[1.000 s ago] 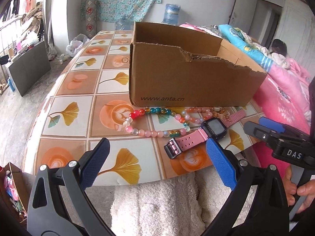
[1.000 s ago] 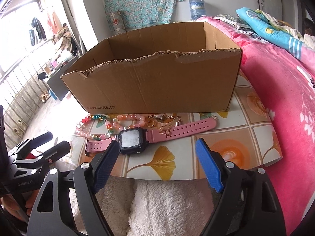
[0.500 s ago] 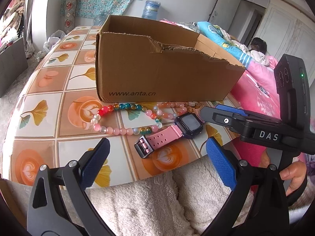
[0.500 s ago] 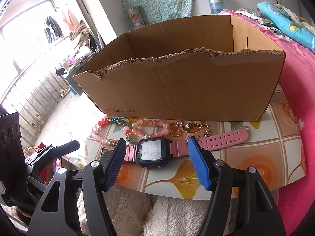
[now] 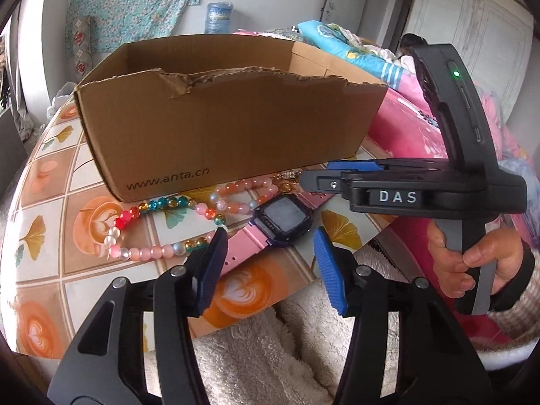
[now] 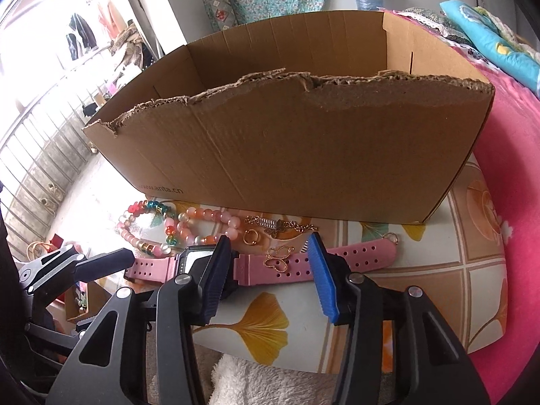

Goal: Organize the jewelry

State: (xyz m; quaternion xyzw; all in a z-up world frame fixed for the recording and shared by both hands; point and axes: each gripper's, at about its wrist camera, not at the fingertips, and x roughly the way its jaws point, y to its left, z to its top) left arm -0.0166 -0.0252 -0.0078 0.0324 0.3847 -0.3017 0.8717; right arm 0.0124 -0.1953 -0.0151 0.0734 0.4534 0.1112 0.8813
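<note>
The watch [image 5: 281,217] has a pink strap and a dark purple-black case. The bead bracelet [image 5: 162,222] mixes pink, red, teal and clear beads. The cardboard box [image 5: 233,128] is plain brown. The bench [image 5: 44,182] shows orange and white tiles with golden ginkgo leaves.

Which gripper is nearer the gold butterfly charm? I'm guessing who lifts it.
Right. The right gripper brackets the butterfly charm lying on the pink strap; the left gripper sits farther off, beyond the watch face.

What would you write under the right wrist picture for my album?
Right gripper half open over a pink watch beside bead bracelets and a cardboard box.
</note>
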